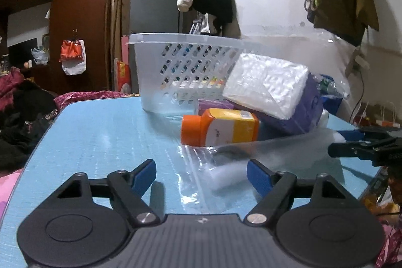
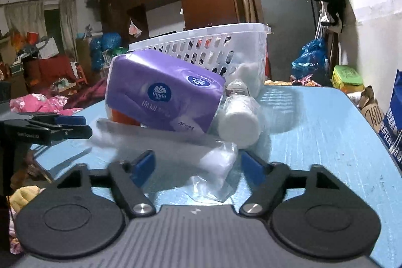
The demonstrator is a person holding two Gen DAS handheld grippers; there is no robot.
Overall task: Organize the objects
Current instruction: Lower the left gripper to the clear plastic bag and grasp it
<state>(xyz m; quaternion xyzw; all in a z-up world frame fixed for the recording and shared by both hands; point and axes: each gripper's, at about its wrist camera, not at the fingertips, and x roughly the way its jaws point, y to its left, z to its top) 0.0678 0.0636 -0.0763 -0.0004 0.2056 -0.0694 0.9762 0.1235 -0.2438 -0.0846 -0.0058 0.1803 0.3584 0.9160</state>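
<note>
Cluttered bedroom behind, blue table in front, w/ the pile sitting beside a white basket. Left gripper and right gripper are both hanging wide open, gripping nothing, each straddling a clear plastic bag lying flat. Purple tissue pack is leaning tilted on an orange bottle, touching a white roll. Risk (judging): thin film is likely slipping from the pads, or a tug is toppling the pack, since it's resting on round things.

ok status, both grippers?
Left gripper open, right gripper open, both empty. Clear plastic bag between fingers. Tissue pack and orange bottle fronting basket.
</note>
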